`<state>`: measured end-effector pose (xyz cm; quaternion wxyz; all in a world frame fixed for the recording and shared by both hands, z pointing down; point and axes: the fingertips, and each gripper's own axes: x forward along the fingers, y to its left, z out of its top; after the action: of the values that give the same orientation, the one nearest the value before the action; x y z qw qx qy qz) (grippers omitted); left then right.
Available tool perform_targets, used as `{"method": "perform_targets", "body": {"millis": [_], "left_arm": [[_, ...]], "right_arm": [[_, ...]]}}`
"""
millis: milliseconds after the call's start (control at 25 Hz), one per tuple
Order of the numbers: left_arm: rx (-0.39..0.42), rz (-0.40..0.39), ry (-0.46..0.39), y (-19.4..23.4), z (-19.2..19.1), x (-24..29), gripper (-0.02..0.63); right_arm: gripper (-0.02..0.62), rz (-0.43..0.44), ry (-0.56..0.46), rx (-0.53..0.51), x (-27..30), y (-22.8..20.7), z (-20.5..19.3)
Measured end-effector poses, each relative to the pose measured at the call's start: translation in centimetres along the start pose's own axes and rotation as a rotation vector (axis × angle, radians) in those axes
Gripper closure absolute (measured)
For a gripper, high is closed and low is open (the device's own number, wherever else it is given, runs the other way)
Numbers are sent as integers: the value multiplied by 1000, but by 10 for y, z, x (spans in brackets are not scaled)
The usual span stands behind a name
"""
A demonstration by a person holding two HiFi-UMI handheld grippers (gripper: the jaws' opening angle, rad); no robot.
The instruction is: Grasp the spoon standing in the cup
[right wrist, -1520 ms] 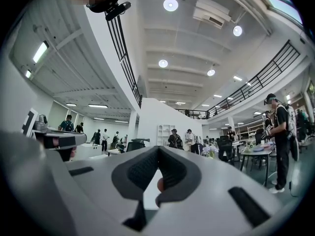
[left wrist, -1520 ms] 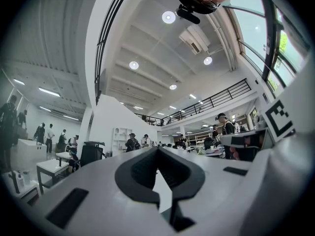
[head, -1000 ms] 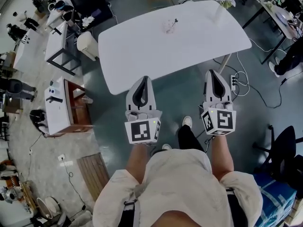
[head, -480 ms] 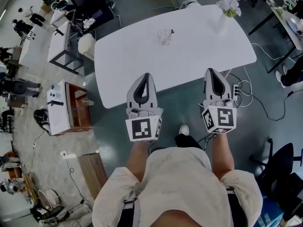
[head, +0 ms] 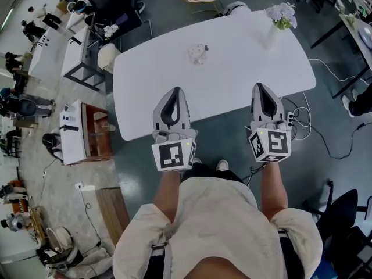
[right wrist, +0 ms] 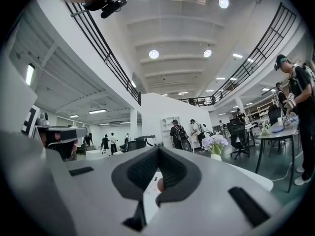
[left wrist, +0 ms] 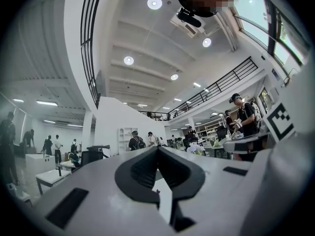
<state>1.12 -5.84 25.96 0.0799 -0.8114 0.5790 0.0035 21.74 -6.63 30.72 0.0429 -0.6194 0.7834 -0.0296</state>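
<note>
Left tool [head: 173,92] and right tool [head: 263,87] both pressed together, empty, at bench [head: 250,57] edge. Cup [head: 197,54] well apart; spread jaws before reaching spoon [head: 204,47] handle above rim.

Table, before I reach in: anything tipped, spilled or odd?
Nothing stands out. The cup looks upright on the table with the spoon in it, the flower vase stands at the far right corner, no spill visible.

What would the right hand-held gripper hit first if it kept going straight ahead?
Likely nothing nearby: the right hand-held gripper points out over the white table, on a line between the cup and the flower vase, seemingly above the tabletop. Depth is unclear.
</note>
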Motion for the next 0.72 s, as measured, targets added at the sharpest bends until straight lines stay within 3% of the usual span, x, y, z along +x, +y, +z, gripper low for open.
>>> {"method": "perform_targets", "body": {"millis": [320, 720], "left_arm": [[-1, -6, 10, 4, -15, 27, 603], [-31, -3, 35, 42, -57, 87, 603]], "right_arm": [[592, 15, 1, -10, 32, -4, -8], [592, 21, 46, -40, 105, -1, -33]]}}
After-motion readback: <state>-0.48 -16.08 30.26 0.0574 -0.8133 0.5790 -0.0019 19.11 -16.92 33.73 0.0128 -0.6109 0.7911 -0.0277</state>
